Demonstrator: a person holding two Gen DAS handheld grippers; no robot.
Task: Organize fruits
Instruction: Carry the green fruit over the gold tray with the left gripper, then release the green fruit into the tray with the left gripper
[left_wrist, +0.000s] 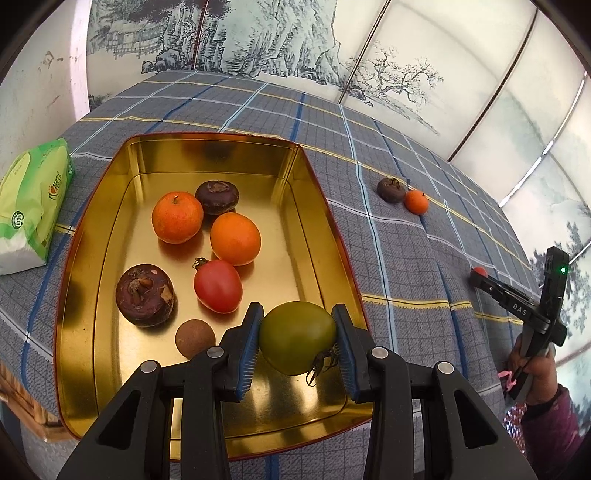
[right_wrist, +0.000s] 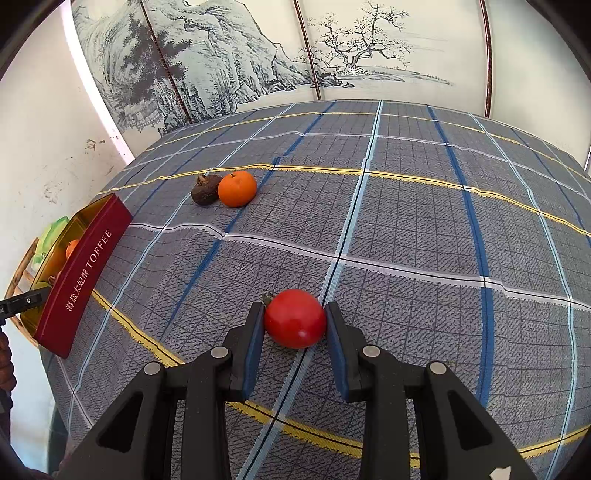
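"TOFFEE", preceded by Chinese characters, printed in white on red outer wall of tin (right_wrist: 83, 273), far left of right tongs. "DAS" marked on black arm of right gripper (left_wrist: 524, 306). "100%" badge seen on green packet (left_wrist: 33, 199), far left of left tongs.

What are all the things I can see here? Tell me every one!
tin: one, gold inside, red outside, on cloth
oranges: three; two in tin, one on cloth
brown fruits: four dark, three in tin, one on cloth
red tomato in tin: one
green tomato: one, in left gripper, over tin
red tomato on cloth: one, in right gripper
packet: one, green, beside tin
tablecloth: one, grey plaid
hand: one, holding right gripper
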